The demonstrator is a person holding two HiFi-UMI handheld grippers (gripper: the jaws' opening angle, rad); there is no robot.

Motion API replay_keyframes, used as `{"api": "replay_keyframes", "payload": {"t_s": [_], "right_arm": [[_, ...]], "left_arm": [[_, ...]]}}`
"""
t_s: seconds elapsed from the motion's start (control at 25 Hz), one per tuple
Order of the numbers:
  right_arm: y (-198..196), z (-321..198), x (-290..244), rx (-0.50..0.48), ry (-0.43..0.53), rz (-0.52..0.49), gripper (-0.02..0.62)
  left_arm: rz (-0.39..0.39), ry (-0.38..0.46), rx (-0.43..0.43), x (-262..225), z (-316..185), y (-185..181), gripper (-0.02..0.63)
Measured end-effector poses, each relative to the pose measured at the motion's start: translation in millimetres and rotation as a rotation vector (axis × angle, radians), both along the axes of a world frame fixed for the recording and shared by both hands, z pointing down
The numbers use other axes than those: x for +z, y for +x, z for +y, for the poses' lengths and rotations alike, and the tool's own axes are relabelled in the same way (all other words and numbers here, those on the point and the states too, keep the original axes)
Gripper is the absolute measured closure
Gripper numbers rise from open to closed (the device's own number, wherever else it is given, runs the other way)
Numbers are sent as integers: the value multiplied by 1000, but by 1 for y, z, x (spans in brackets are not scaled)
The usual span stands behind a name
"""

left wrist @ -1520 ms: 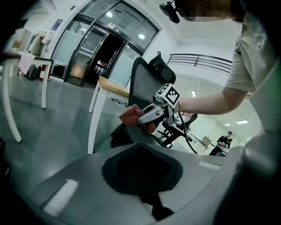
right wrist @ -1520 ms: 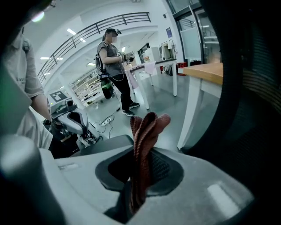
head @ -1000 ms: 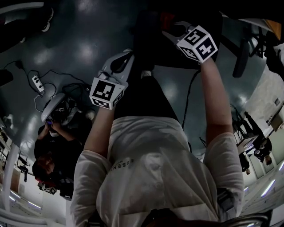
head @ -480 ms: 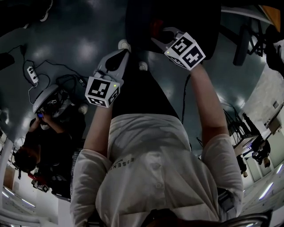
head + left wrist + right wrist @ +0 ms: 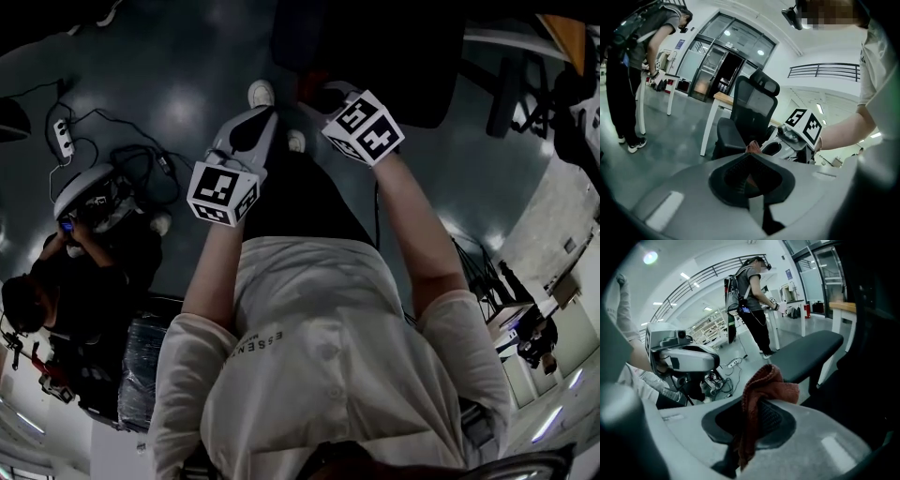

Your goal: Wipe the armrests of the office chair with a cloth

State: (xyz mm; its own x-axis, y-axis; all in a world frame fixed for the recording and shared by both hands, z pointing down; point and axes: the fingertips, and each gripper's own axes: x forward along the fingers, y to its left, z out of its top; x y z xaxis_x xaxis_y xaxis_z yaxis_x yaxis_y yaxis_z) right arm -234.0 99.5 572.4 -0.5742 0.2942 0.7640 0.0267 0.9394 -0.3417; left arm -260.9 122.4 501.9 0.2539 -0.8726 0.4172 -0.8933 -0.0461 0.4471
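Note:
My right gripper (image 5: 757, 416) is shut on a rust-red cloth (image 5: 765, 389), which bunches above the jaws and hangs down between them. Just beyond the cloth runs a black padded armrest (image 5: 806, 354) of the office chair (image 5: 751, 110); the cloth is not touching it. The left gripper (image 5: 750, 157) is shut with nothing held, and the cloth (image 5: 753, 147) shows just past its tips. In the head view the left gripper (image 5: 253, 120) and right gripper (image 5: 317, 96) are side by side in front of the dark chair (image 5: 375, 52).
A second person (image 5: 753, 296) stands working at a white table (image 5: 787, 305) behind the chair. A wood-topped desk (image 5: 723, 98) stands next to the chair. A power strip (image 5: 64, 136) and cables lie on the floor at left, near a crouching person (image 5: 56, 291).
In the head view the right gripper with the cloth has drifted left and down, closer to the left gripper. The chair has slid toward the top edge. Both grippers stay shut.

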Motion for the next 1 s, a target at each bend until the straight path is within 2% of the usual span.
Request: {"api": "replay_keyframes", "payload": {"t_s": [0.16, 0.32, 0.4, 0.56, 0.68, 0.8, 0.88, 1.0], "right_arm": [[-10, 30, -10, -88, -17, -32, 549], [-31, 24, -38, -99, -5, -95, 549], [-47, 2, -54, -71, 42, -133, 549], [-87, -72, -80, 22, 205, -170, 549], [-115, -135, -85, 69, 344, -148, 549], [-142, -187, -80, 70, 448, -93, 549], [-160, -210, -72, 69, 473, -57, 549], [-187, -230, -57, 86, 442, -33, 549]], "left_arm": [[-17, -4, -46, -4, 15, -9, 589], [-24, 6, -108, -9, 18, -33, 589], [-20, 10, -130, -11, 13, -46, 589], [-17, 22, -135, -16, -4, -73, 589], [-15, 28, -134, -17, -16, -94, 589], [0, 19, -150, -13, -21, -116, 588], [9, 3, -150, -7, -21, -131, 588], [13, -21, -154, 6, -22, -154, 589]]}}
